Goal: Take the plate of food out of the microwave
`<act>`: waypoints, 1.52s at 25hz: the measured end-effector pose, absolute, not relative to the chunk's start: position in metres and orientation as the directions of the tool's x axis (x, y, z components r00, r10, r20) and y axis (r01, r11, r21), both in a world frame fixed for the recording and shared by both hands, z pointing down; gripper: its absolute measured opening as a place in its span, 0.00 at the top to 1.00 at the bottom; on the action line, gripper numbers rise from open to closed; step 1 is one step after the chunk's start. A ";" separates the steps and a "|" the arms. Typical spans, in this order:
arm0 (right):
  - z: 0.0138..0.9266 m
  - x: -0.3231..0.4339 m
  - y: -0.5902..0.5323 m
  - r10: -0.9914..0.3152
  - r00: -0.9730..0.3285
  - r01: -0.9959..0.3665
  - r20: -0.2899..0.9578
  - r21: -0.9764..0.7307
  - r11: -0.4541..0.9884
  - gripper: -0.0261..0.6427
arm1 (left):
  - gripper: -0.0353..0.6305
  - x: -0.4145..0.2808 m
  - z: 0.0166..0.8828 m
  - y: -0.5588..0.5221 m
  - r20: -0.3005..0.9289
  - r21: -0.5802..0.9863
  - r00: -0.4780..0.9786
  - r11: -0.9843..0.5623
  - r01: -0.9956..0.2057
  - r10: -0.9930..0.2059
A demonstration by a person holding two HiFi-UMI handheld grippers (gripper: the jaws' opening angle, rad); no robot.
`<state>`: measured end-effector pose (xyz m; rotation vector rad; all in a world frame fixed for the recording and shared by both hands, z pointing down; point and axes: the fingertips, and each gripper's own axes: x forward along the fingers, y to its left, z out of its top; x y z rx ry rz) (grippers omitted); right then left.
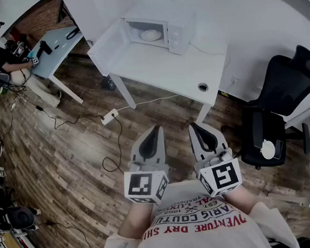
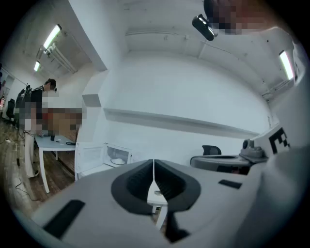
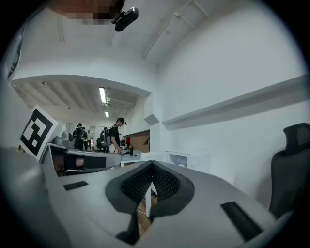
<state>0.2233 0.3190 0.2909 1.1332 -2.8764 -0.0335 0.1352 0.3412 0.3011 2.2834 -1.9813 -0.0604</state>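
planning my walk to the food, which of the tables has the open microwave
The white table straight ahead: the microwave stands at its far end, door swung open. The pale blue table, far left, has none.

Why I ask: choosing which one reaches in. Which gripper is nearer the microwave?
Left, marginally. Both hang well short of the table: the left gripper lies almost straight in front of the microwave, the right gripper offset to its right.
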 end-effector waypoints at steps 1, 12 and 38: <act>0.291 0.225 0.319 -0.683 -0.729 -0.682 0.039 0.037 0.730 0.94 | 0.93 0.136 0.301 0.341 0.046 0.115 0.142 -0.136 -0.984 -0.989; 0.289 0.238 0.312 -0.682 -0.731 -0.682 -0.005 -0.012 0.731 0.94 | 0.93 0.148 0.307 0.335 0.053 0.121 0.144 -0.136 -0.983 -0.988; 0.327 0.192 0.214 -0.695 -0.717 -0.697 0.055 -0.045 0.715 0.94 | 0.93 0.106 0.342 0.237 0.084 0.226 0.216 -0.192 -0.955 -0.973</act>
